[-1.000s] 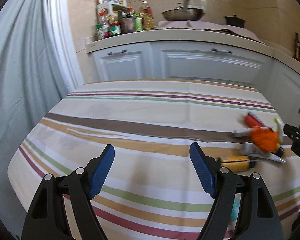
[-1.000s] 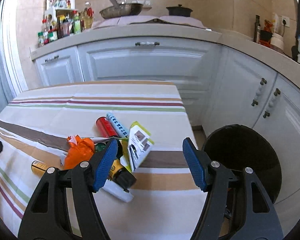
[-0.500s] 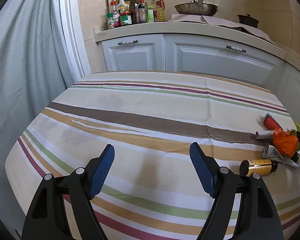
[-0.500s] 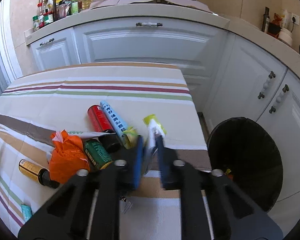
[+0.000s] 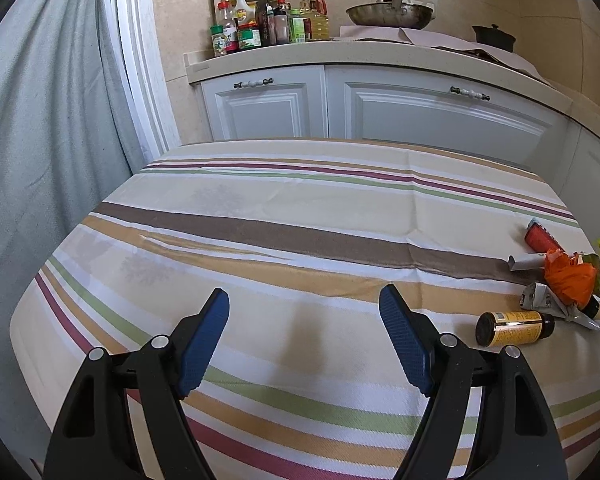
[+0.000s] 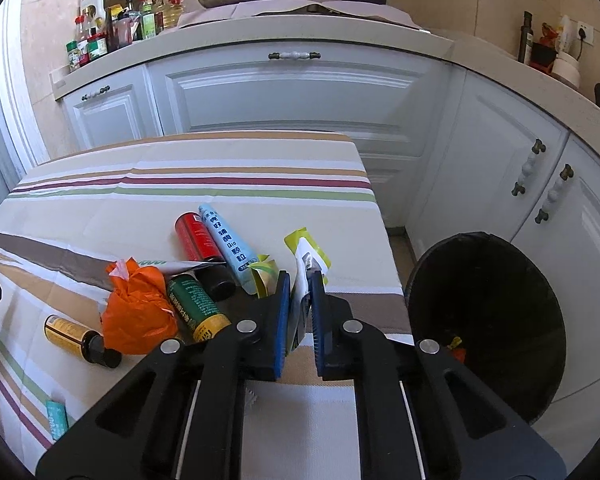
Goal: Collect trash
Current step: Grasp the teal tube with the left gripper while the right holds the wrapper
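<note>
the striped table [image 6: 236, 168] fills most of the room from where i stand, and just off its right edge on the floor sits the black bin [image 6: 488, 320], mouth tipped toward us, a scrap or two already at the bottom. big news first: the right gripper [image 6: 300, 320] has clamped shut, and there's a yellow-and-white wrapper [image 6: 306, 254] pinched upright between the blue pads. a second ago those jaws stood wide over the pile; half a second ago they were already nearly together on it. that reads to me as one piece of trash secured, with the bin close by on the right for the drop.

the rest of the heap still lies on the cloth: an orange bag [image 6: 136, 316] crumpled at the left, a green can [image 6: 194, 308] touching it, a red can [image 6: 196, 236] and a pale blue tube [image 6: 228, 244] side by side behind, and a yellow-labelled bottle [image 6: 74, 336] lying apart toward the near edge. a small teal packet [image 6: 56, 420] sits alone further down.

the left gripper [image 5: 304, 336] hangs spread wide over bare cloth, nothing between its pads. compared with a second ago its view takes in more of the table and sits further from the pile, which now lies well off to its right.
</note>
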Motion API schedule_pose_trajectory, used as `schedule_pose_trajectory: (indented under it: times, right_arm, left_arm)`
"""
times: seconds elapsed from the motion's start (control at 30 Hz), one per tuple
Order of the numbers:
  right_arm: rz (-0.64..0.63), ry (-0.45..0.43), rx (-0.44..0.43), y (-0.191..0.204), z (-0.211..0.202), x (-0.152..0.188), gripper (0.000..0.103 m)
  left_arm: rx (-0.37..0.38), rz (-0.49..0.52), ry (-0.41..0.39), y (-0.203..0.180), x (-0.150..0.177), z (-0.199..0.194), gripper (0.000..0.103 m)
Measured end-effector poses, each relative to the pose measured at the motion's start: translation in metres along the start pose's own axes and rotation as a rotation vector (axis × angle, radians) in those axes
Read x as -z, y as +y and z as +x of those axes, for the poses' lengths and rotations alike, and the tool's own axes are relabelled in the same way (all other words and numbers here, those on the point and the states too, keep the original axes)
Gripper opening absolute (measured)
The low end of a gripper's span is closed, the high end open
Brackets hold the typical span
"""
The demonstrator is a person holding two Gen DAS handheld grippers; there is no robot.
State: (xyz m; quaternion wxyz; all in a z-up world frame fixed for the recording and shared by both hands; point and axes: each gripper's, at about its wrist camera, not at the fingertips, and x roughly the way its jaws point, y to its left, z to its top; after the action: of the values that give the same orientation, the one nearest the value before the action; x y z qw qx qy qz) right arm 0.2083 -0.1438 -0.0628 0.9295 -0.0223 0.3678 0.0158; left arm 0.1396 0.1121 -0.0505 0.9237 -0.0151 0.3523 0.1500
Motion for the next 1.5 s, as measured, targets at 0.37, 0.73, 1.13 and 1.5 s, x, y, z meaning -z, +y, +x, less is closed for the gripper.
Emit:
schedule_pose_trajectory:
  times: [0.37, 0.73, 1.13, 1.5]
  right_arm:
    - [0.012, -0.037, 0.0, -0.007, -0.025, 0.01, 0.01]
    - [0.032, -0.07, 0.0, -0.022, -0.07, 0.044, 0.01]
    - [0.067, -0.08, 0.007, -0.04, -0.103, 0.091, 0.01]
    - [0.101, -0.081, 0.017, -0.054, -0.111, 0.115, 0.01]
  left_arm:
    - [0.029, 0.02, -0.012, -0.011, 0.005, -0.013, 0.075]
    - [0.098, 0.094, -0.036, -0.046, 0.026, -0.048, 0.075]
    - [0.14, 0.174, -0.054, -0.081, 0.057, -0.077, 0.075]
    - [0.197, 0.177, 0.068, -0.091, 0.092, -0.063, 0.075]
